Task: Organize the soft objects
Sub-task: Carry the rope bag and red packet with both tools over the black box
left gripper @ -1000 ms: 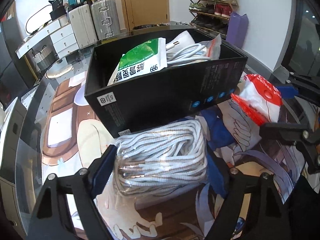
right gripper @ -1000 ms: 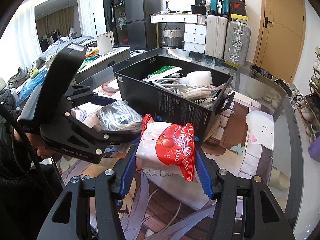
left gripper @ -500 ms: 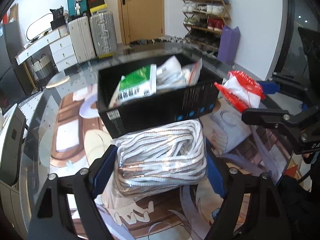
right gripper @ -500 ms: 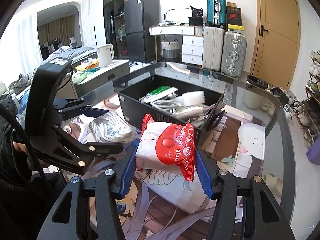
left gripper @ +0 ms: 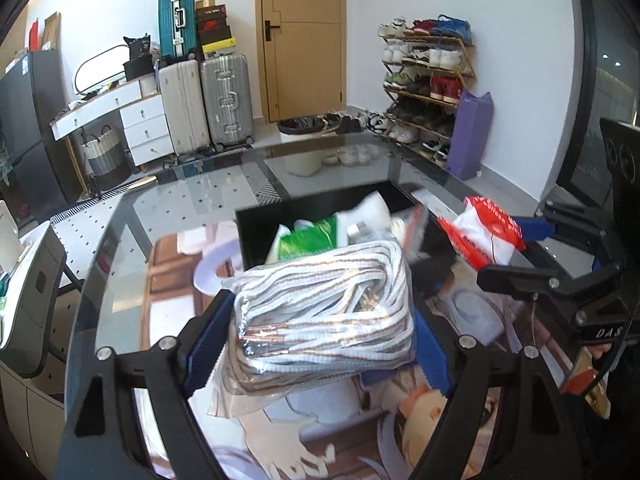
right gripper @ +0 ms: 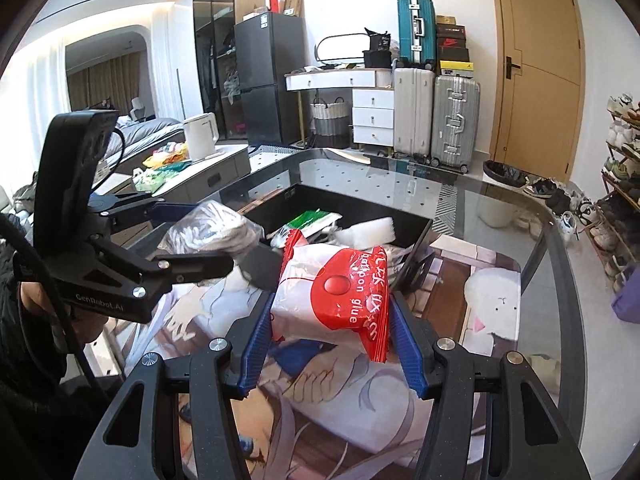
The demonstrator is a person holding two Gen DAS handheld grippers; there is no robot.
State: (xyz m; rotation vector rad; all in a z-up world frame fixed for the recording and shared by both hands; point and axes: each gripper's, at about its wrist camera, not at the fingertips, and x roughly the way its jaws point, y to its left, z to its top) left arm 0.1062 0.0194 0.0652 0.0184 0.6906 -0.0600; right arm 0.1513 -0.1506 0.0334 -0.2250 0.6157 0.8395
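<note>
Both my hands have lifted: my left gripper (left gripper: 320, 344) fingers clamp the bagged laces (left gripper: 324, 312), my right gripper (right gripper: 330, 332) fingers pinch the red-and-white packet (right gripper: 332, 288), now above the black box (right gripper: 416, 240) on the bench (right gripper: 500, 208), ready to drop in.

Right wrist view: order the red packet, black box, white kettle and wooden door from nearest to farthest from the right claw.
1. Red packet, held between the claw's pads.
2. Black box, just beyond, centre.
3. White kettle, far left, on a counter.
4. Wooden door, back wall, right.
</note>
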